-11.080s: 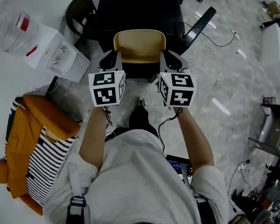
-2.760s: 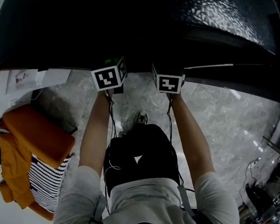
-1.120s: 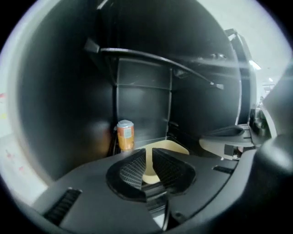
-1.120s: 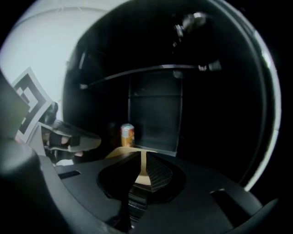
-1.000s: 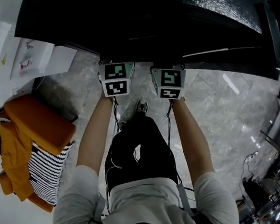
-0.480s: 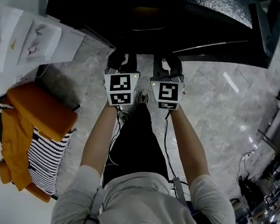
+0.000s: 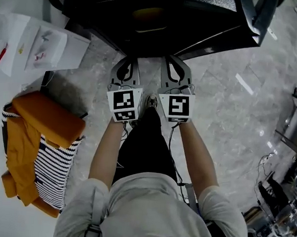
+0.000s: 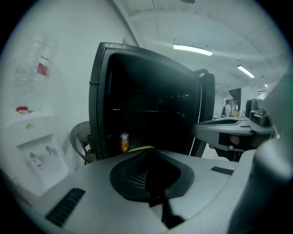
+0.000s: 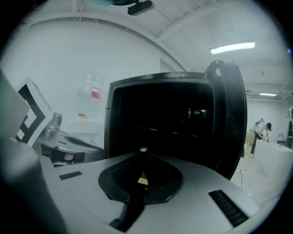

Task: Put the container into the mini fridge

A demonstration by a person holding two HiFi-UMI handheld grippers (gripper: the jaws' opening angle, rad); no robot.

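Showing the yellowish, rounded container [image 7: 146, 13] lying inside the open black mini fridge [image 8: 97, 105], low in the dark cabinet. An upright orange drink can [image 8: 124, 141] stands just to its left. The fridge's black door [image 9: 230, 121] stands swung out on the right side.

The left gripper [image 7: 127, 62] is held outside the cabinet, just in front of the opening. Its grey jaws are pressed together with nothing between them. The right gripper [image 7: 172, 59] is held level beside it, near but not touching. Its jaws are likewise pressed together and empty. Both grippers point toward the fridge interior and are clear of the container. Each carries a white cube with black square markers above the person's hand.

A white water dispenser [image 7: 39, 45] stands to the left of the fridge. An orange cloth [image 7: 46, 120] lies over a black-and-white striped seat [image 7: 52, 169] at the person's left, on the grey marbled floor [image 7: 225, 121].
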